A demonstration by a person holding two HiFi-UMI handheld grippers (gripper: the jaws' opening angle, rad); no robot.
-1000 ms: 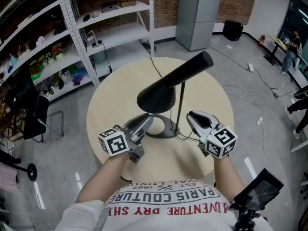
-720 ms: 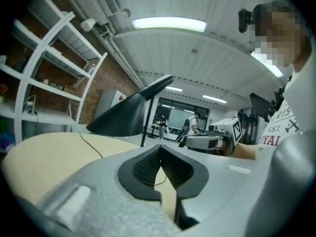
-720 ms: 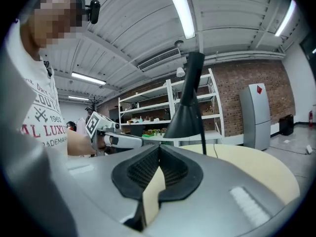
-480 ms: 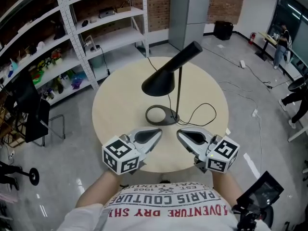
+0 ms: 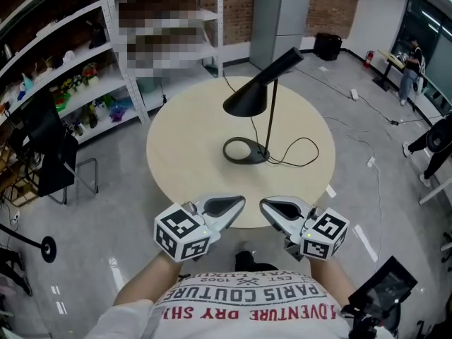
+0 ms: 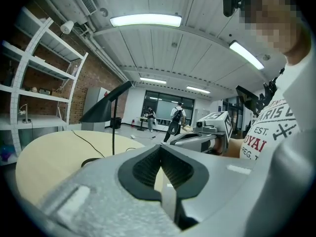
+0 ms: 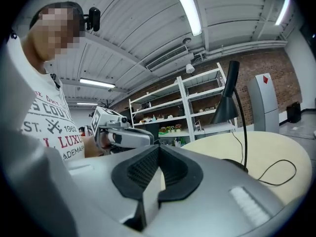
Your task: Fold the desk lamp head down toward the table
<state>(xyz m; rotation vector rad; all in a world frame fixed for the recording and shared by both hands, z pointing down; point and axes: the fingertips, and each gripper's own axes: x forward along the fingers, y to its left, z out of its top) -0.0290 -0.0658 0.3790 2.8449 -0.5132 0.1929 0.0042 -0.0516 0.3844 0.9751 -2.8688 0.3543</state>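
**benchrat:** ok so which way is the desk lamp [image 5: 263, 111] from each gripper, and is either one holding anything?

**clampfan:** Going left to right. The left gripper [image 5: 239, 202] is clenched with its pads pressed together and nothing between them. It sits at the near edge of the round bench [image 5: 187, 143], aimed inward at the other gripper rather than at the lamp. In the left gripper view the lamp is off to the left of the jaws, well apart.

The lamp stands past the middle of the bench, ahead of both grippers. Its base [image 5: 242, 150] is flat on the top and the stem [image 5: 271, 119] is upright. The lamp head [image 5: 258, 94] is a cone whose long axis runs from the wide mouth, low and left, to the narrow end, up and right. The mouth already faces down at the bench, so I'd guess the fold is done, but I can't swear to it.

The right gripper [image 5: 264, 205] is clenched and empty too, and maybe a hair nearer the stem.

**benchrat:** any text?

**clampfan:** Only the T-shirt [image 5: 244, 295]: "PARIS COUTURE", "EST 1962" and "ADVENTURE". The lamp has no brand I can read, and the grey cabinet [image 5: 279, 20] just has a red diamond.
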